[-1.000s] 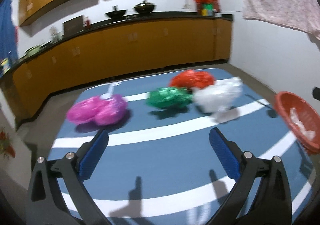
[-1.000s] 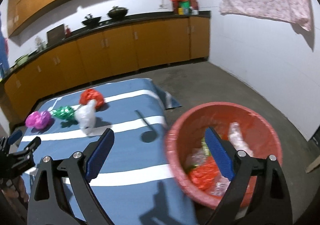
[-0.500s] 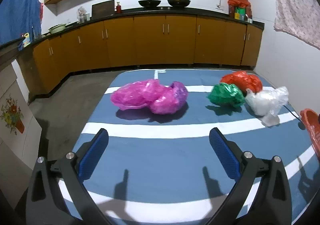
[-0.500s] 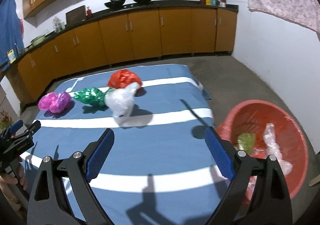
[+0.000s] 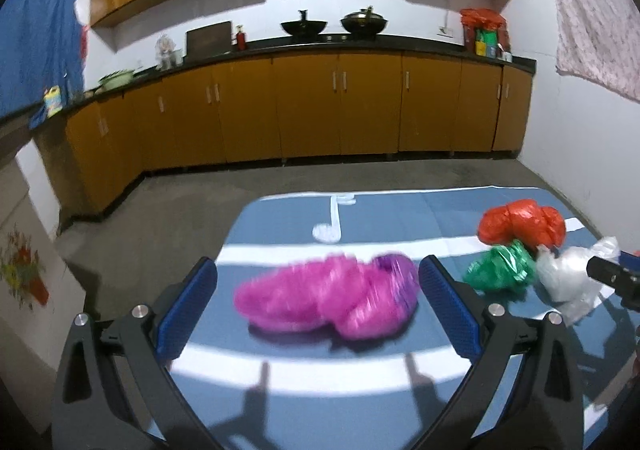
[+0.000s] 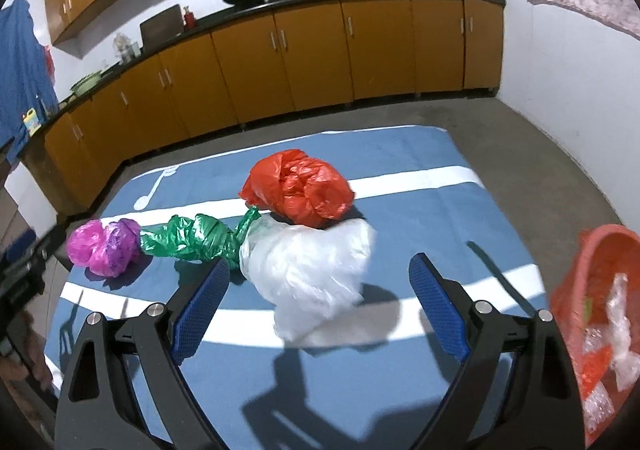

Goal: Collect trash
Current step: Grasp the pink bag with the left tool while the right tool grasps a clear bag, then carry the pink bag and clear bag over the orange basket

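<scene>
Blue tablecloth w/ white stripes (image 6: 420,210) carries four crumpled plastic bags in a row. L gripper (image 5: 318,290): jaws wide apart, nothing held, crumpled magenta-purple plastic bag (image 5: 332,300) lying on cloth between the blue pads, view blurred so contact can't be told. R gripper (image 6: 318,292): jaws wide apart, empty, crumpled clear-white plastic bag (image 6: 308,270) lying between the pads, apparently not pinched. Twisted green plastic bag (image 6: 196,238) sits btwn magenta and white bags, touching white one. Crumpled red-orange plastic bag (image 6: 298,190) just behind white bag. Red plastic basin (image 6: 592,322) at R edge of right wrist view, beside table, w/ clear and red plastic scraps inside.
</scene>
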The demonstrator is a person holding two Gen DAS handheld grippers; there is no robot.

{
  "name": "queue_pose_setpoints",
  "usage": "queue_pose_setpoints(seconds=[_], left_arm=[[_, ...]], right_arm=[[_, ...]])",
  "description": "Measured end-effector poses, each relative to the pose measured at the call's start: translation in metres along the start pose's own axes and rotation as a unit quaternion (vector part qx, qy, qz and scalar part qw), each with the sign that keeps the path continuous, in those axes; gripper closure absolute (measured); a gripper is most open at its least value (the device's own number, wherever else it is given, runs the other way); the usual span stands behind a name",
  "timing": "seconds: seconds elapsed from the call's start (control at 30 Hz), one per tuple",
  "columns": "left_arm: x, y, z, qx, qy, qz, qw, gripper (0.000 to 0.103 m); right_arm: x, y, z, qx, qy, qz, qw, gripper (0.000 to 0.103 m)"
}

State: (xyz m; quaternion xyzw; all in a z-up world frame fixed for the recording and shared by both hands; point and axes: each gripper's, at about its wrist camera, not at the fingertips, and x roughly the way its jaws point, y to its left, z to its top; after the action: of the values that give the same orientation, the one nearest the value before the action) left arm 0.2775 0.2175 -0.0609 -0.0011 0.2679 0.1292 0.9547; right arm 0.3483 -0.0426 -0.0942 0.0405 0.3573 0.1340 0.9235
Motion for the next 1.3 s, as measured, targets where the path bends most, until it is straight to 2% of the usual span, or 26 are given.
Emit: queue_pose_setpoints(seconds=[0.13, 0.33, 0.53, 0.7, 0.77, 0.8, 0.87, 0.9, 0.97, 1.3], left_arm=[[0.029, 0.001, 0.001, 0.02, 0.033, -0.019, 0.9991, 0.004], [0.056, 0.0, -0.011, 0.023, 0.082, -0.057, 0.9947, 0.004], [0.061, -0.002, -0.014, 0.024, 0.091, -0.095, 0.991, 0.005], [0.062, -0.012, -0.017, 0.041, 0.095, -0.12, 0.9873, 0.034], [0.061, -0.016, -0.018, 0.049, 0.093, -0.124, 0.9867, 0.048], [0.061, -0.019, -0.019, 0.053, 0.094, -0.126, 0.9862, 0.05], [0.06, -0.023, -0.019, 0.058, 0.092, -0.13, 0.9855, 0.065], [0.058, -0.025, -0.019, 0.062, 0.091, -0.132, 0.9852, 0.067], [0.056, -0.028, -0.02, 0.066, 0.088, -0.131, 0.9853, 0.079], [0.04, -0.028, -0.027, 0.063, 0.083, -0.137, 0.9851, 0.096]], right_arm=[[0.015, -0.001, -0.003, 0.0, 0.02, 0.007, 1.0, 0.014], [0.023, -0.004, -0.011, 0.004, 0.042, 0.024, 0.999, 0.031], [0.023, -0.002, -0.013, -0.005, 0.048, 0.033, 0.998, 0.05], [0.018, 0.001, -0.017, -0.018, 0.047, 0.037, 0.998, 0.061], [0.016, 0.002, -0.019, -0.023, 0.047, 0.037, 0.998, 0.064], [0.015, 0.003, -0.019, -0.025, 0.046, 0.037, 0.998, 0.065], [0.012, 0.003, -0.021, -0.029, 0.044, 0.036, 0.998, 0.067], [0.011, 0.003, -0.022, -0.03, 0.044, 0.035, 0.998, 0.068], [0.008, 0.003, -0.024, -0.031, 0.044, 0.035, 0.998, 0.069], [-0.016, -0.005, -0.037, -0.043, 0.037, 0.027, 0.998, 0.07]])
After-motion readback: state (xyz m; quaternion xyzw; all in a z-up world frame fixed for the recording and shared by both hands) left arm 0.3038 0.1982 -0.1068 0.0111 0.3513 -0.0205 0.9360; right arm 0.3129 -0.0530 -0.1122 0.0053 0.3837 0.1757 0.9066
